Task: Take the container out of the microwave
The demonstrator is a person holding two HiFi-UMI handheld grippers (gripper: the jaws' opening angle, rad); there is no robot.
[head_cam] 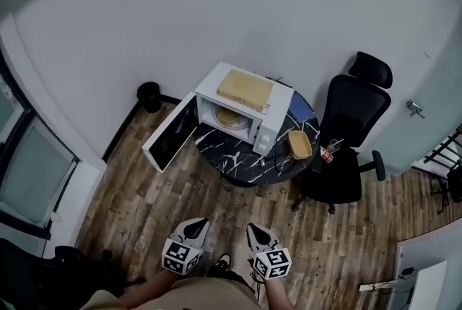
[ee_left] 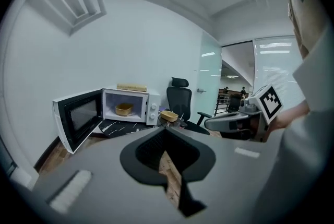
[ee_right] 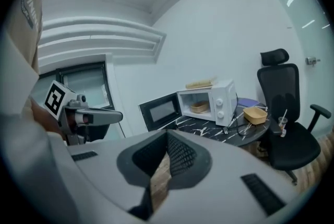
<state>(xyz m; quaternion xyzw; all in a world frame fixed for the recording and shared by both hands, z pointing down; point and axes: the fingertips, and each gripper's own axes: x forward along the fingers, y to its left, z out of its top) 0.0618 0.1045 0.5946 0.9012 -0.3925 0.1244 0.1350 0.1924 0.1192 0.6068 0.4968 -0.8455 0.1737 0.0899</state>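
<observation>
left tongs (head_cam: pixel 195 226) and right tongs (head_cam: pixel 257 230) being held closed, empty; container (head_cam: pixel 228 117) being seen ahead in open microwave (head_cam: pixel 267 131), well apart, neither nearer.

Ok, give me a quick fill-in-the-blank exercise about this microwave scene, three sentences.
1. The door of the microwave stands ____.
2. The container to fetch sits ____ the microwave.
3. A second container rests on the table, next to the black office ____.

Missing words: open; inside; chair.
</observation>
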